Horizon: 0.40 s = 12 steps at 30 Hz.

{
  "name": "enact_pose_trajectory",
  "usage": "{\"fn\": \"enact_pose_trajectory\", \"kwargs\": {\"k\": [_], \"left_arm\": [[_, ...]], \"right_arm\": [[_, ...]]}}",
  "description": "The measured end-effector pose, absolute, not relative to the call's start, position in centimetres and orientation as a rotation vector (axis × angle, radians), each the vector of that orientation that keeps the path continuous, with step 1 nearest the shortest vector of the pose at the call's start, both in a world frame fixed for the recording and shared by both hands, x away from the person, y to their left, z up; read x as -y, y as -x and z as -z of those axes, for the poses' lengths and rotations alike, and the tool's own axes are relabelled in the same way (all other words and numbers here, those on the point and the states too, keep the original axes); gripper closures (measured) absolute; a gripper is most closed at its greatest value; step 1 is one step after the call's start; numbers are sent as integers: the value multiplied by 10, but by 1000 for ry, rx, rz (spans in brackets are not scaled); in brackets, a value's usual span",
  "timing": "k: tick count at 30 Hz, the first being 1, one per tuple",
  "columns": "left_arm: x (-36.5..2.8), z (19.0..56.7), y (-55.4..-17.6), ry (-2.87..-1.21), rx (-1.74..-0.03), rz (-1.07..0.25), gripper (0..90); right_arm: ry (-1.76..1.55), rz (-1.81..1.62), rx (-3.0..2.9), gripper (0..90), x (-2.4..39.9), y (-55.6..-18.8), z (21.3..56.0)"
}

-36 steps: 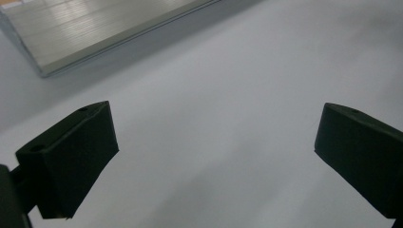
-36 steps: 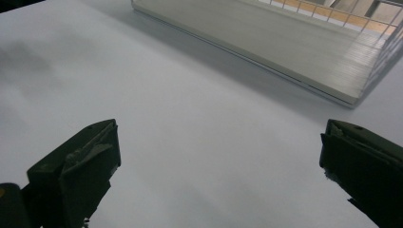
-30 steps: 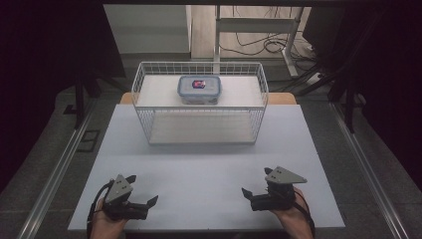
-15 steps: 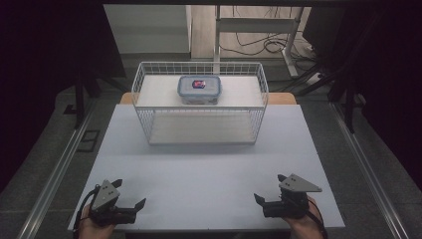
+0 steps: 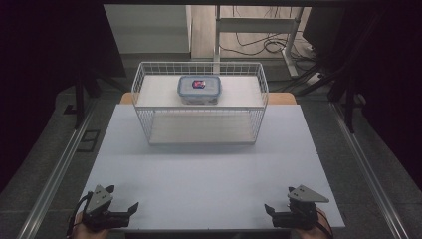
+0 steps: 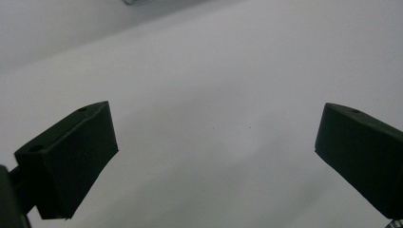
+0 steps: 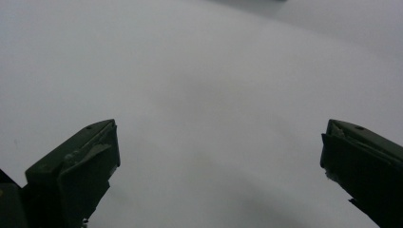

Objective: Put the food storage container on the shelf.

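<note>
Left claw (image 5: 130, 209) sits low at the near edge of the white surface (image 5: 209, 174), jaws spread wide and nothing between them; its own camera looks across bare white board with one black jaw at each side. Right claw (image 5: 271, 211) mirrors it at the other near corner, jaws also spread wide, gripping nothing, tips pointing inward toward the left claw. The two are well apart, with open board between them. Whether either touches the board, I cannot tell. Well ahead of both claws, at the far side of the surface, stands a white wire basket (image 5: 149, 117), and inside it at the back rests a clear lidded container (image 5: 199, 88) with something reddish in it, roughly midway between the claws' lines.
</note>
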<state>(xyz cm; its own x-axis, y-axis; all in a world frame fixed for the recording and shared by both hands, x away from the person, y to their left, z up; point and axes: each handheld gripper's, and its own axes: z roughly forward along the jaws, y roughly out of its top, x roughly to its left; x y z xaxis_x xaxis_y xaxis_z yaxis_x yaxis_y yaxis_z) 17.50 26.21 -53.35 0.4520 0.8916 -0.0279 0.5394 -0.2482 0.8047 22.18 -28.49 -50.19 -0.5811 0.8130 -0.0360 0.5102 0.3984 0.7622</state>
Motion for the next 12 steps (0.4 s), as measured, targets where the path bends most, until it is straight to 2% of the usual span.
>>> {"fn": "enact_pose_trajectory", "kwargs": {"k": [12], "left_arm": [[-261,536,-180,-1950,-1226,-531,12]], "right_arm": [[-1132,-990,-2276,0,283,-222,503]]}}
